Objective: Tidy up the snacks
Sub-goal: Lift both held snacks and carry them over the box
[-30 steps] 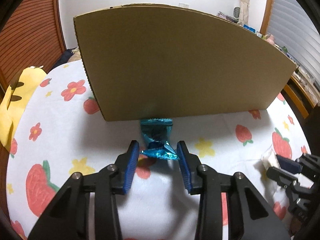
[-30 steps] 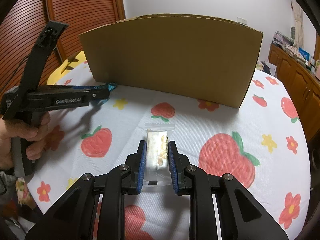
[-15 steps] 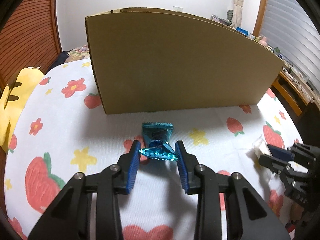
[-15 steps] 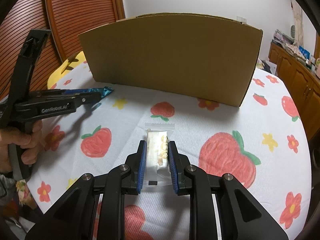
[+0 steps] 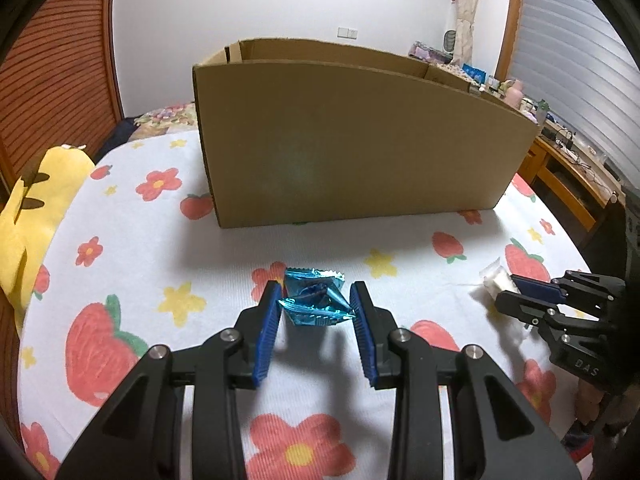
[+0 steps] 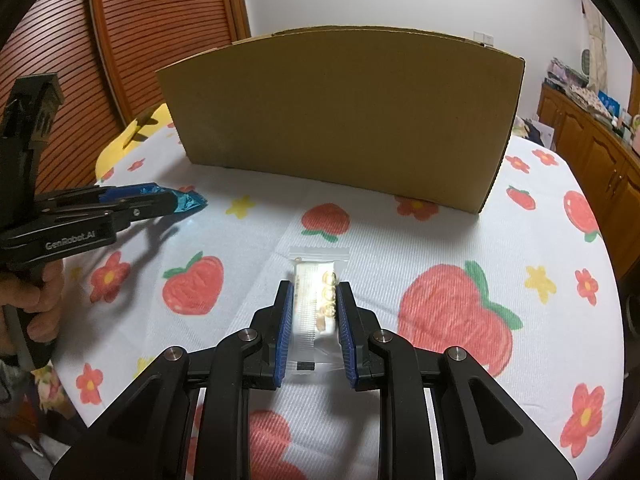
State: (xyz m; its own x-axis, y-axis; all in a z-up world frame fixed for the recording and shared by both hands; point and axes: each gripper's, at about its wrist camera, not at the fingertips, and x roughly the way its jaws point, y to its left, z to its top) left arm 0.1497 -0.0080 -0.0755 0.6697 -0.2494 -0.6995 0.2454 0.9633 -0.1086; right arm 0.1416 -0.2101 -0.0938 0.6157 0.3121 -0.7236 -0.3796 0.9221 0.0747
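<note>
Left wrist view: left gripper (image 5: 316,306) pinches a blue foil snack (image 5: 314,297) at lower centre, lifted off the strawberry-print tablecloth (image 5: 132,248); cardboard box (image 5: 352,152) fills mid-frame (top open).

Right wrist view: right gripper (image 6: 312,304) clamps a clear-wrapped snack (image 6: 316,300) at lower centre; the packet's far end reaches toward the box.

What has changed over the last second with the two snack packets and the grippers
The left gripper, shut on the blue foil snack packet, has lifted and pulled back from the cardboard box; the packet now hangs clear of the strawberry tablecloth and the box's open top shows. The right gripper stayed shut on the clear-wrapped snack, unmoved.
</note>
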